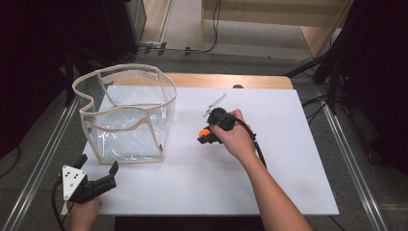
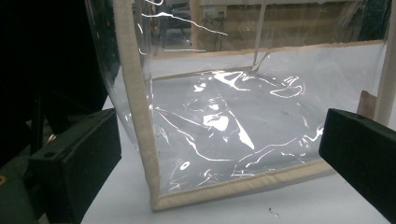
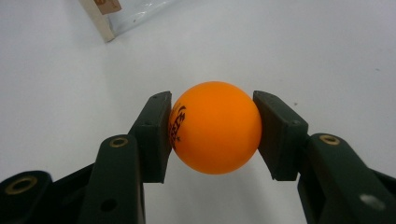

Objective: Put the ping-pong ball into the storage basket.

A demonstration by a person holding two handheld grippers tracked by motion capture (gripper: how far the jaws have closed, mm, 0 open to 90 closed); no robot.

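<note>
With your right gripper (image 3: 212, 135) clenched on the orange ball (image 3: 214, 134) above the white board (image 1: 269, 183), carry it level over the clear bag's (image 1: 126, 115) rim while your left gripper (image 1: 98, 178) waits released.

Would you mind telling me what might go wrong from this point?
The orange ball is smooth and round, pinched only at its sides by the right gripper, so it may squirt out. The clear bag looks floppy; its rim sags, so the ball could catch it. The left gripper stands open, not steadying it.
</note>
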